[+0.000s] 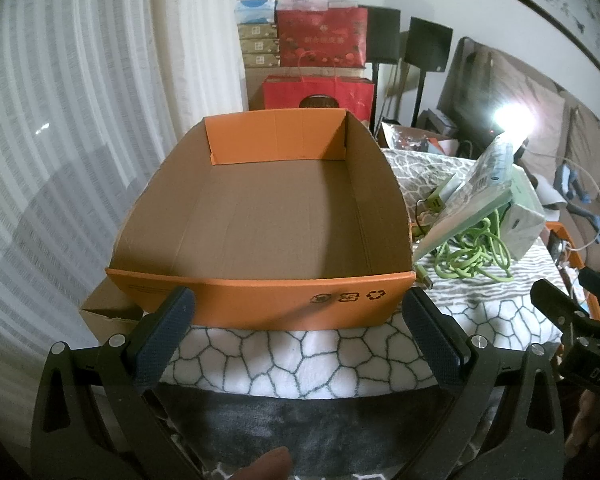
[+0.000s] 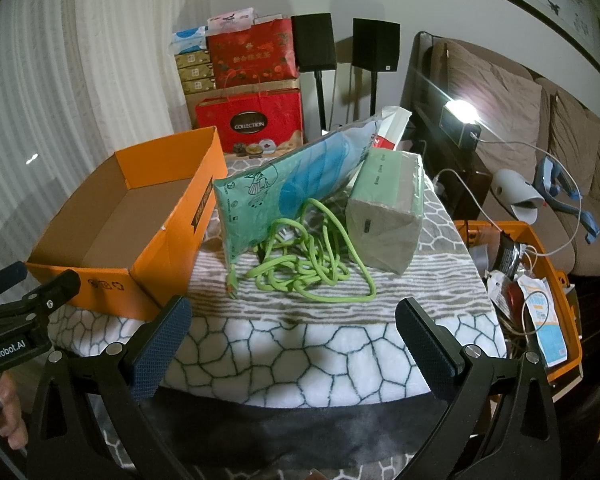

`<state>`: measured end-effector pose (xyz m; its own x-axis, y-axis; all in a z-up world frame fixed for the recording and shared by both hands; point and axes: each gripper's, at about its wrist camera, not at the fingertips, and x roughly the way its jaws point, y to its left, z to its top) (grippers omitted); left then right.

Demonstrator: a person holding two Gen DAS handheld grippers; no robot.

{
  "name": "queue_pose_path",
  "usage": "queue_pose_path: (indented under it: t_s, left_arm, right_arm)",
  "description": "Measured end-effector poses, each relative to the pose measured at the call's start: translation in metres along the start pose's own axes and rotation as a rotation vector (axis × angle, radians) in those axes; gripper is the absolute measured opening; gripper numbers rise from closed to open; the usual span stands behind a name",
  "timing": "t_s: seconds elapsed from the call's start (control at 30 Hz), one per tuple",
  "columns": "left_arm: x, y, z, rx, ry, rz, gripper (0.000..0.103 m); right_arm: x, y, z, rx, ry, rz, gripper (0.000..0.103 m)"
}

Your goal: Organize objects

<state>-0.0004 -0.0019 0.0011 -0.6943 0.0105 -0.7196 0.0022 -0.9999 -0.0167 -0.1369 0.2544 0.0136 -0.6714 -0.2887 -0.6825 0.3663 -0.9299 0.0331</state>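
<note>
An empty orange cardboard box (image 1: 260,304) (image 2: 112,216) sits on a patterned blanket (image 2: 300,344), on the left. To its right lie a teal plastic packet (image 2: 288,188) (image 1: 476,196), a coiled green cord (image 2: 312,268) (image 1: 472,256) and a green wrapped tissue pack (image 2: 388,212) (image 1: 524,216). My left gripper (image 1: 298,312) is open, its fingers level with the box's near wall and holding nothing. My right gripper (image 2: 294,328) is open above the blanket, short of the cord. Each gripper also shows at the edge of the other's view.
An orange bin (image 2: 556,280) with packets and wires stands at the right. Red gift boxes (image 2: 252,120) are stacked behind, with two black speakers (image 2: 314,42) on stands. A sofa (image 2: 560,152) and a bright lamp (image 2: 460,114) are at the right; curtains (image 1: 60,160) hang on the left.
</note>
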Motion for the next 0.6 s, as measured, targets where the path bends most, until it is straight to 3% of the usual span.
queue_pose_path:
  t_s: [0.6]
  left_arm:
    - [0.007,0.026,0.016,-0.022,-0.016,0.046,0.103]
  right_arm:
    - [0.007,-0.007,0.015,0.003,-0.006,-0.013,0.103]
